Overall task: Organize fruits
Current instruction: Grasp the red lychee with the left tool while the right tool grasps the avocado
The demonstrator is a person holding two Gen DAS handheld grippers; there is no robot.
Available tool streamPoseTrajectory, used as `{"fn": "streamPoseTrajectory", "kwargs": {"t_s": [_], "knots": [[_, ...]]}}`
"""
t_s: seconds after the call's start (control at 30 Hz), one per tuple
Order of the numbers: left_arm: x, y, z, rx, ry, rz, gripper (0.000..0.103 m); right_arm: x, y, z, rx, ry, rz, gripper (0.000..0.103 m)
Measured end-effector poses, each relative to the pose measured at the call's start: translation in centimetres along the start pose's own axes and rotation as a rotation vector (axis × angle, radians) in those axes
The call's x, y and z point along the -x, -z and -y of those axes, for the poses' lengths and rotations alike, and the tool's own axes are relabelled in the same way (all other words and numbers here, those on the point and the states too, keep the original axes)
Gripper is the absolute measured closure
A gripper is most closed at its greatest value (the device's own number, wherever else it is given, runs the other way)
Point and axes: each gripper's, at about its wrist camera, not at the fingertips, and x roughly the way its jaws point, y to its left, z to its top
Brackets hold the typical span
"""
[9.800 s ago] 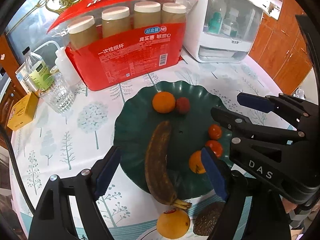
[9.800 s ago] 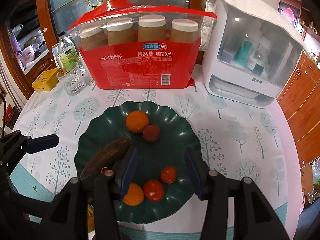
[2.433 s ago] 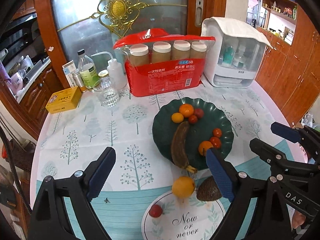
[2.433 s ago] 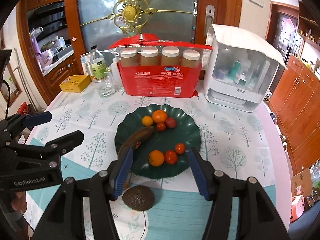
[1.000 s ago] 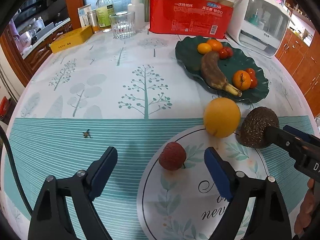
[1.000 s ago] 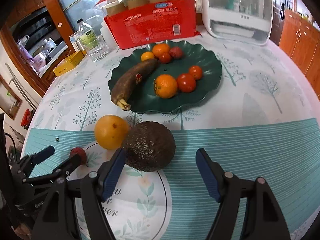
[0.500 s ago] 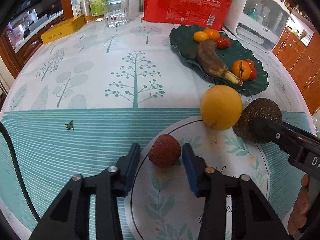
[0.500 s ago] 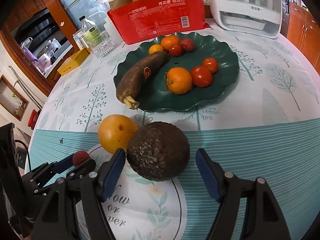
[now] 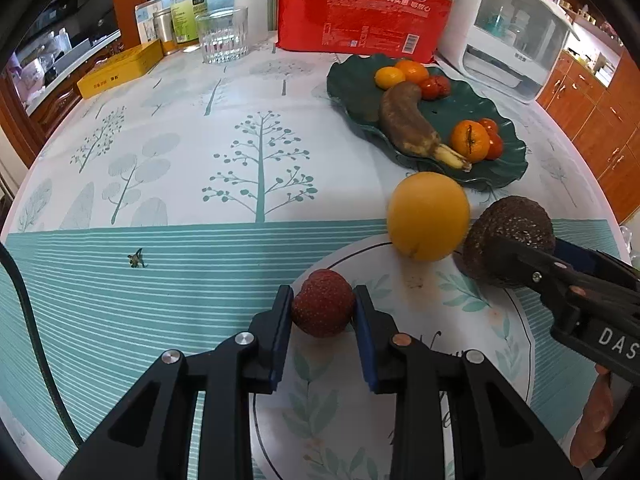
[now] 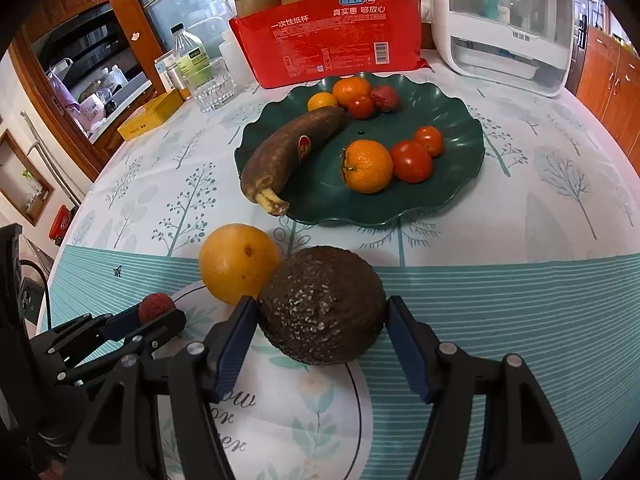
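Observation:
My left gripper [image 9: 323, 312] is shut on a red lychee [image 9: 322, 307] at the left rim of a white patterned plate [image 9: 424, 360]. My right gripper [image 10: 322, 340] is shut on a dark avocado [image 10: 322, 310] at the plate's far edge [image 10: 280, 400]. A large orange [image 9: 427, 216] rests against the avocado [image 9: 510, 224]. Beyond it the green plate [image 10: 452, 184] holds a brown banana [image 10: 292, 148], a tangerine [image 10: 366, 166], tomatoes [image 10: 412, 160], and smaller fruits at the back [image 10: 352, 90]. The lychee also shows in the right wrist view [image 10: 156, 306].
A red pack of paper cups [image 10: 336, 36] and a white appliance [image 10: 508, 20] stand behind the green plate. A glass [image 9: 222, 34], bottles [image 9: 188, 4] and a yellow box [image 9: 120, 68] stand at the back left. The table edge curves round at right.
Both grippers came down to the white plate. The left one closed on the lychee. The right one closed on the avocado.

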Motion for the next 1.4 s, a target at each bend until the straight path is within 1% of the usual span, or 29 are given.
{"fn": "streamPoseTrajectory", "kwargs": {"t_s": [0.13,0.3,0.33,0.4,0.5,0.57,0.6,0.67,0.7,0.77,0.83,0.87,0.9,0.97,1.07,1.13,1.2,1.27,1.3,1.4], "knots": [[0.6,-0.1,0.4,-0.010,0.003,0.014,0.075,0.3,0.1,0.0,-0.005,0.001,0.000,0.038],[1.9,-0.4,1.0,-0.027,0.012,0.044,0.075,1.1,0.3,0.0,0.006,0.011,0.022,0.039],[2.1,-0.6,1.1,-0.030,0.014,0.050,0.075,1.4,0.3,0.0,0.009,0.012,0.026,0.042],[2.8,-0.8,1.4,-0.036,0.020,0.065,0.075,2.0,0.3,0.0,0.014,0.007,0.031,0.046],[3.7,-1.3,1.9,-0.049,0.027,0.088,0.075,2.4,0.4,-0.1,0.029,0.011,0.036,0.048],[4.2,-1.6,2.2,-0.054,0.029,0.101,0.075,2.7,0.5,0.0,0.041,0.002,0.051,0.053],[4.4,-1.7,2.3,-0.057,0.031,0.106,0.075,2.9,0.4,-0.1,0.046,-0.008,0.056,0.059],[4.8,-1.9,2.6,-0.063,0.032,0.114,0.075,3.7,0.2,-0.6,0.067,-0.032,0.104,0.093],[4.8,-2.0,2.7,-0.066,0.031,0.116,0.075,3.9,-0.1,-0.8,0.078,-0.037,0.109,0.103],[4.9,-2.1,2.9,-0.066,0.028,0.117,0.075,3.9,-0.5,-1.0,0.081,-0.028,0.098,0.103],[4.9,-2.2,2.8,-0.060,0.029,0.117,0.075,2.8,-0.7,-0.7,0.081,-0.010,0.035,0.103],[4.8,-2.2,2.7,-0.056,0.028,0.115,0.075,2.3,-0.5,-0.5,0.073,0.016,0.014,0.103],[4.8,-2.1,2.7,-0.055,0.026,0.113,0.075,1.8,-0.2,-0.2,0.070,0.022,-0.008,0.101],[4.7,-2.1,2.6,-0.055,0.019,0.112,0.075,1.8,0.0,0.2,0.061,0.011,-0.002,0.098],[4.5,-2.0,2.2,-0.044,0.011,0.106,0.075,2.1,0.1,1.3,-0.009,-0.062,0.008,0.084],[4.4,-2.1,2.0,-0.031,0.010,0.100,0.075,2.5,0.2,2.0,-0.073,-0.139,0.013,0.055],[4.3,-2.1,1.8,-0.022,0.009,0.097,0.075,3.1,0.3,2.2,-0.095,-0.175,0.040,0.048],[4.3,-2.2,1.7,-0.020,0.005,0.098,0.075,3.5,0.3,1.5,-0.076,-0.191,0.052,0.043],[4.4,-2.2,1.6,-0.018,0.004,0.099,0.075,3.5,0.2,1.0,-0.059,-0.198,0.049,0.040],[4.5,-2.2,1.2,-0.003,-0.005,0.101,0.075,2.7,0.3,-0.6,0.004,-0.199,0.007,0.039]]}}
